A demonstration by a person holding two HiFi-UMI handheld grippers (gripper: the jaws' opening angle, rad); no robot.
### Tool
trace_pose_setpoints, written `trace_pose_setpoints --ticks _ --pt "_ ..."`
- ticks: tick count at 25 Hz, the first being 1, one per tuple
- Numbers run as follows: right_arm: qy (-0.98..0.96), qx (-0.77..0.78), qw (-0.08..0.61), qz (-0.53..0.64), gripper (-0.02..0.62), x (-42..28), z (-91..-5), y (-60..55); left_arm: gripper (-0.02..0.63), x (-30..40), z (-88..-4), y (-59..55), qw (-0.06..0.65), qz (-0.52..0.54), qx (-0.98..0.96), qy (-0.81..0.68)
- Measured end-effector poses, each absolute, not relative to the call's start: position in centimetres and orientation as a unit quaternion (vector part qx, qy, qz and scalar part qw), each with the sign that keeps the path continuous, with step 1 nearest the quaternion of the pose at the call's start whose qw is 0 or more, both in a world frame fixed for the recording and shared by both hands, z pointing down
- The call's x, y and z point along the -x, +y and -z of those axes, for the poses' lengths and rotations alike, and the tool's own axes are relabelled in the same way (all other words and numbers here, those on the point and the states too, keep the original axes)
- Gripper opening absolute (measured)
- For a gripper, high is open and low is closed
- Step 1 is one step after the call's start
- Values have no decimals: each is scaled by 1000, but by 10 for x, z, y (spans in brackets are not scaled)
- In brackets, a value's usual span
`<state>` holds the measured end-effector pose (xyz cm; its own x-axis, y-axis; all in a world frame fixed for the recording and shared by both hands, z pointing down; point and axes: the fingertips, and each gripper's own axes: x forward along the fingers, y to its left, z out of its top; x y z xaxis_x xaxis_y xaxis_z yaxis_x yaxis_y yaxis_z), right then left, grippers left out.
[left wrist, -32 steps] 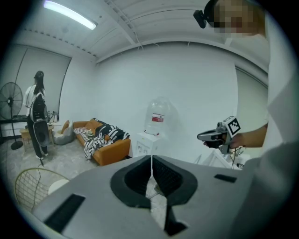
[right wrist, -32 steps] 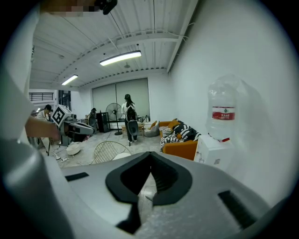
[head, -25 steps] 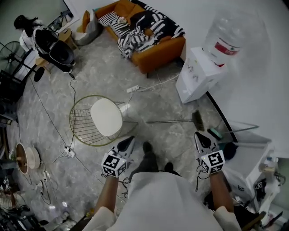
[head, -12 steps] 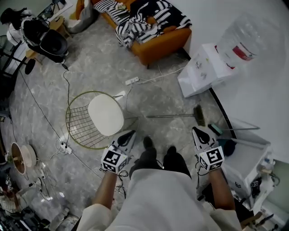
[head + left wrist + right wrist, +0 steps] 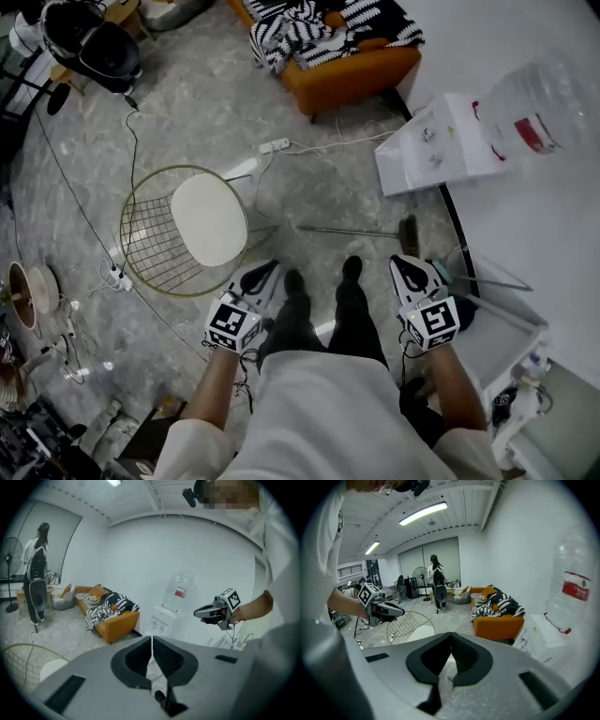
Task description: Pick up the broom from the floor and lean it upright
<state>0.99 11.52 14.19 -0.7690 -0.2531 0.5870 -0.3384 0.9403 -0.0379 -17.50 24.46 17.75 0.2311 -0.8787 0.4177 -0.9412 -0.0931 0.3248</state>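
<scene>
Broom [image 5: 356, 232] is reckoned light, stiff, head-heavy; best grabbed mid-handle; left tool [image 5: 268, 270] and right tool [image 5: 405, 264] are seen pinched together, empty.

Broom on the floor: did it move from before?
No. The broom still lies in the same spot, with its brush end beside the white water cooler, as before.

I see bare floor [image 5: 309, 192] above the broom [image 5: 356, 232] handle. The wire chair [image 5: 208, 217] crowds its left end; the water dispenser [image 5: 436, 150] and wall [image 5: 534, 216] hem the floor's right edge; a cable [image 5: 328, 148] trails beyond.
</scene>
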Motion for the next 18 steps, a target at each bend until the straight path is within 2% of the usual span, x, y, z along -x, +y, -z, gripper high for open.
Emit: trace_pose_setpoints --ticks 9,18 --pt "-939 -69 332 -63 2 -5 -197 72 12 158 -231 217 300 -47 -682 -665" --pt "-930 27 362 -57 2 14 -293 51 12 147 -308 196 316 -44 -638 -701"
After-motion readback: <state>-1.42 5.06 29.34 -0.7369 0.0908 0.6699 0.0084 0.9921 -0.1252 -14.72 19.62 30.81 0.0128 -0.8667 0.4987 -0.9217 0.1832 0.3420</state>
